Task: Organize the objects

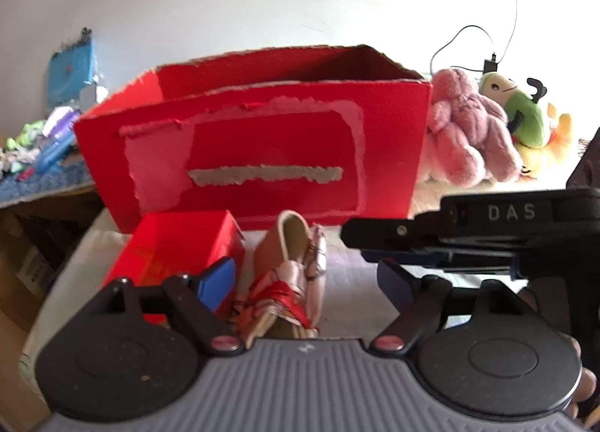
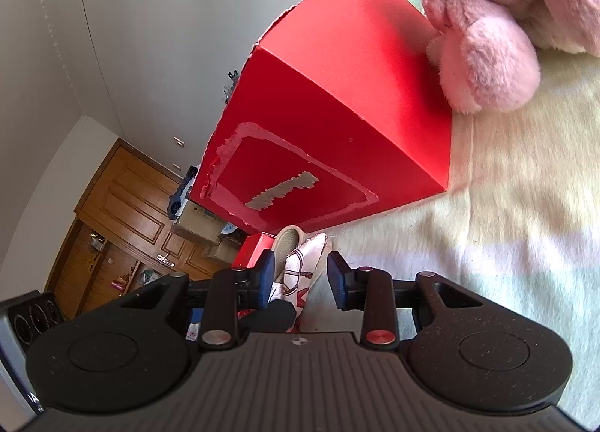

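- Raised letters "DAS" read clearly on the black plastic body of the right-hand gripper [image 1: 510,212], reaching in from the right in the left wrist view.
- On the big red cardboard box [image 1: 262,154] the label has been torn off, leaving pale ragged paper and a grey strip with nothing to read.
- The small red box [image 1: 180,248] carries some yellowish print, too blurred to make out.
- At the lower left edge of the right wrist view there are white marks on a dark device [image 2: 34,400], cut off and unreadable.

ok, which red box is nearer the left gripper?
The small red box, right beside the left gripper; the big torn-front red box stands behind it.
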The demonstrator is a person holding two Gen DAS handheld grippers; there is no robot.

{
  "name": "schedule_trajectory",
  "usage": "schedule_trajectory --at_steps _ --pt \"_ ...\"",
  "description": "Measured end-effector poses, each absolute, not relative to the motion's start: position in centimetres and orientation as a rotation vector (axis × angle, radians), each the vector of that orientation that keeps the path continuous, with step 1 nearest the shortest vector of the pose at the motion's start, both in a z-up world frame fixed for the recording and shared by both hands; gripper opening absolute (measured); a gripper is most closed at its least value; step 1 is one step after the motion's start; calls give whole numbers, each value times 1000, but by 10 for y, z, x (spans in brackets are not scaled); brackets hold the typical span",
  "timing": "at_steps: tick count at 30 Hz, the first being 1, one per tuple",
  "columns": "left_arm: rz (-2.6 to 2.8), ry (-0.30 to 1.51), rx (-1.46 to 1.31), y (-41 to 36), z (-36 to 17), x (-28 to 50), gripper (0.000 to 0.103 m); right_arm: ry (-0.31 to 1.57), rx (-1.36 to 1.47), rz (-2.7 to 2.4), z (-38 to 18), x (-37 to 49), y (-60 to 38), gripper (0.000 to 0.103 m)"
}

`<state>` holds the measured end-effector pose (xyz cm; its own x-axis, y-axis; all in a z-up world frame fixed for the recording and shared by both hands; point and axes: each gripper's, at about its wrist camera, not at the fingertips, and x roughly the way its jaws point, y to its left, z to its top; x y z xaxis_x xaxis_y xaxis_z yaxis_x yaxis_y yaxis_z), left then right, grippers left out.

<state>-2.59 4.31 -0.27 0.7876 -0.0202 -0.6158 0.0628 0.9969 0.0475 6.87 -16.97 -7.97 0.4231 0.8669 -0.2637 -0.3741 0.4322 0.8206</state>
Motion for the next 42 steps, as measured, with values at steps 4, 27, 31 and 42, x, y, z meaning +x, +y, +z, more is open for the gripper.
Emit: schedule_trajectory --at_steps 4,27,31,42 --pt "10 687 88 47 -13 -20 85 770 744 883 -79 68 -170 35" --pt "-76 658 7 49 -24 -22 73 838 746 935 -80 76 -162 35" --pt "-16 689 45 53 -31 -18 77 851 745 947 -82 77 -161 35" --pt "-93 654 105 28 -33 -28 70 866 724 964 -82 78 -158 35"
